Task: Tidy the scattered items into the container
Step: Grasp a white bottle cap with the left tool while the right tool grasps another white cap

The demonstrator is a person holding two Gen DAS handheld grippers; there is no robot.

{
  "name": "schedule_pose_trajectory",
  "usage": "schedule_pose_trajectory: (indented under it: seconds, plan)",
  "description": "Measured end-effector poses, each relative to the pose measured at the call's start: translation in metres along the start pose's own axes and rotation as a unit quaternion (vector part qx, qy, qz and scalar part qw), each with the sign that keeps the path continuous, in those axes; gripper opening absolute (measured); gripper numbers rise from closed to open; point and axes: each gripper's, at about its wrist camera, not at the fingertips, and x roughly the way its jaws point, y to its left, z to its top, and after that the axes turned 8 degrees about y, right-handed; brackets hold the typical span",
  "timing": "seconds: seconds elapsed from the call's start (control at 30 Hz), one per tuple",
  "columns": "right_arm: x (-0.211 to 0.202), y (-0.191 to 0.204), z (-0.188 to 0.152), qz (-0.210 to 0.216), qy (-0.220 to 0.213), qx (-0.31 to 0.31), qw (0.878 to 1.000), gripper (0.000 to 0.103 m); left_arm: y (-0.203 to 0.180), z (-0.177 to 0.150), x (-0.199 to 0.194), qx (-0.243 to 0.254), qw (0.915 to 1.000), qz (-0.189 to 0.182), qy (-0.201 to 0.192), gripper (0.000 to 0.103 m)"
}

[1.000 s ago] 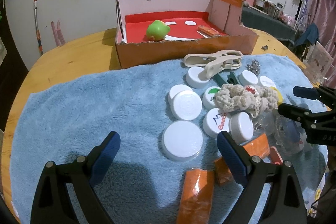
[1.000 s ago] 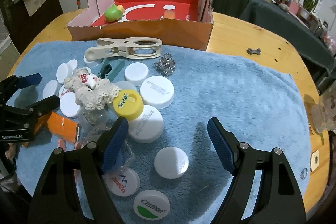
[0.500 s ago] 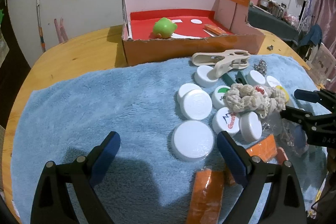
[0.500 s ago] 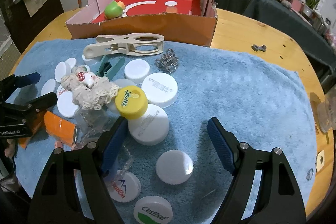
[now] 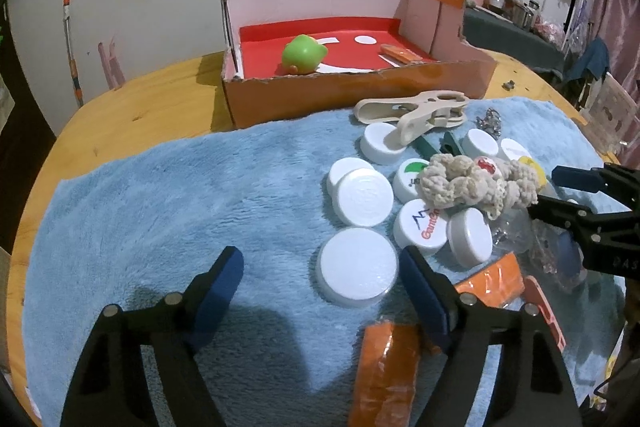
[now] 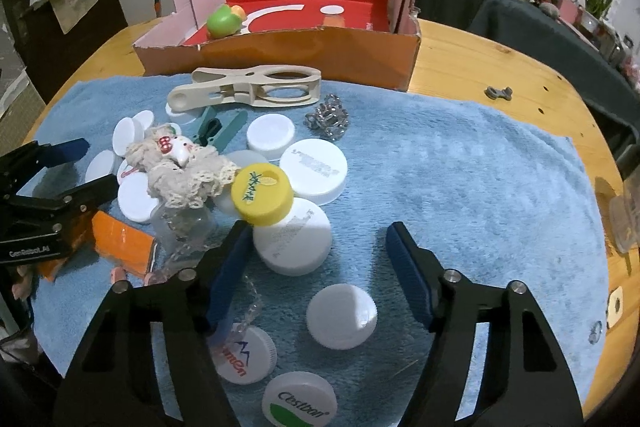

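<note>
The container, an orange cardboard box [image 5: 360, 95] [image 6: 280, 55] with a red floor, stands at the far edge of the blue towel [image 5: 160, 207] and holds a green toy [image 5: 303, 54]. Several white caps, a beige clip [image 5: 416, 111] and a crochet doll [image 5: 472, 183] lie scattered on the towel. My left gripper [image 5: 318, 261] is closing around a large white cap [image 5: 357, 273], which lies near its right finger; the pads do not press it. My right gripper [image 6: 317, 231] is closing too, with another white cap [image 6: 292, 241] beside its left finger, under a yellow cap [image 6: 262, 193].
Orange packets [image 5: 384, 367] lie near my left gripper's right finger. A metal chain [image 6: 328, 117], a teal clip [image 6: 218, 127] and a clear plastic bag [image 6: 184, 227] sit among the caps. The towel's right half [image 6: 460, 187] is bare, and the wooden table [image 6: 480, 67] shows around it.
The jaws of both grippers have narrowed a little. Neither hand has moved noticeably, and the items on the towel lie as before.
</note>
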Motion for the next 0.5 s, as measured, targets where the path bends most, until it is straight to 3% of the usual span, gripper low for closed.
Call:
schedule_pose_trajectory:
  seconds: [0.2,0.5]
  plan:
    - [-0.0010,0.0050,-0.0017,0.010,0.001,-0.004,1.000,0.048,-0.0002,-0.0011,-0.0020,0.002,1.0000,-0.006,-0.003,0.068]
    - [-0.0002,0.0088,-0.0034,0.008,0.003,-0.006,1.000,0.038,-0.0033,-0.0021,-0.0053,0.007,0.9998,-0.015,-0.006,0.049]
